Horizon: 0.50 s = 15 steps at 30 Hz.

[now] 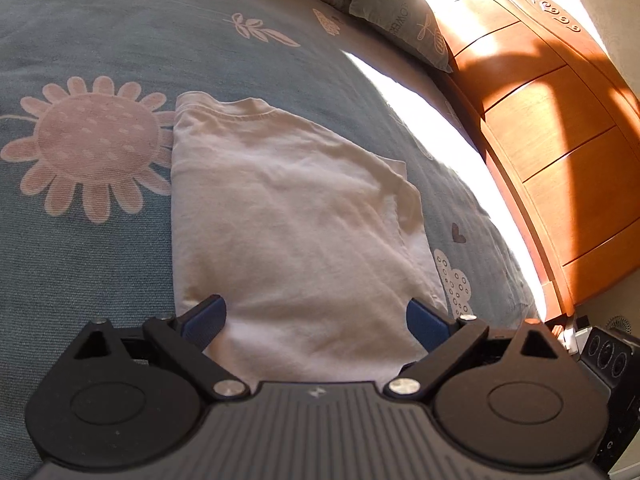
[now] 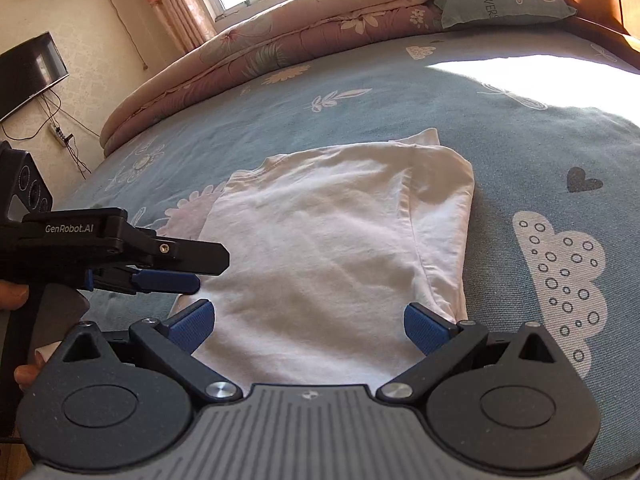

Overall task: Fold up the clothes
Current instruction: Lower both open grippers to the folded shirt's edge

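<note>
White T-shirt (image 1: 288,216) lies part-folded on the bed (image 1: 100,240). Both my tools, left (image 1: 316,316) and right (image 2: 308,322), spread, empty (near its hem). Risk: pinching one layer drags the fold open.

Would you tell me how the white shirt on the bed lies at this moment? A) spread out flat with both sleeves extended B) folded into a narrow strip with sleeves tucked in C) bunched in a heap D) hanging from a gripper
B: the white shirt lies flat on the bedspread as a narrow strip, sleeves folded in.
</note>
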Motion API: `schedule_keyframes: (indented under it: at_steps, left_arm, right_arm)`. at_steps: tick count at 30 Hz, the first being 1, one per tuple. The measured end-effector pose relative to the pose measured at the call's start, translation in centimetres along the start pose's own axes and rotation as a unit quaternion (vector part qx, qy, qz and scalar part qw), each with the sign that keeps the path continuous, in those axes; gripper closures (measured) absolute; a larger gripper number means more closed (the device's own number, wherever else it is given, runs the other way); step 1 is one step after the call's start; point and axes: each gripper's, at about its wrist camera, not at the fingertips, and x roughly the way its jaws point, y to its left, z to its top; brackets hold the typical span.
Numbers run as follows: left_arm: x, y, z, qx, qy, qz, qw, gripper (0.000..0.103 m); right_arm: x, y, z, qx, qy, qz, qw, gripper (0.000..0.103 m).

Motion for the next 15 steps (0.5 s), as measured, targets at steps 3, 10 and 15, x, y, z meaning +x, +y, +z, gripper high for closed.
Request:
schedule_keyframes:
  at_steps: [3,10,15]
  left_arm:
    - [0.0,0.1,0.2,-0.019,-0.002,-0.002,0.9998,0.003]
    - [-0.9,-0.3,1.1,-0.046,-0.023,-0.024,0.9984,0.003]
    - [0.4,0.7,1.1,-0.078,-0.018,-0.009,0.9968,0.003]
  right_arm:
    - [0.2,-0.2,-0.2,0.008,-0.001,0.002,1.0,0.0]
    - [-0.9,-0.2,0.2,0.02,-0.006,0.01,1.0,0.0]
    - [-1.7,-0.5,1.6,0.026,-0.053,0.028,0.998,0.0]
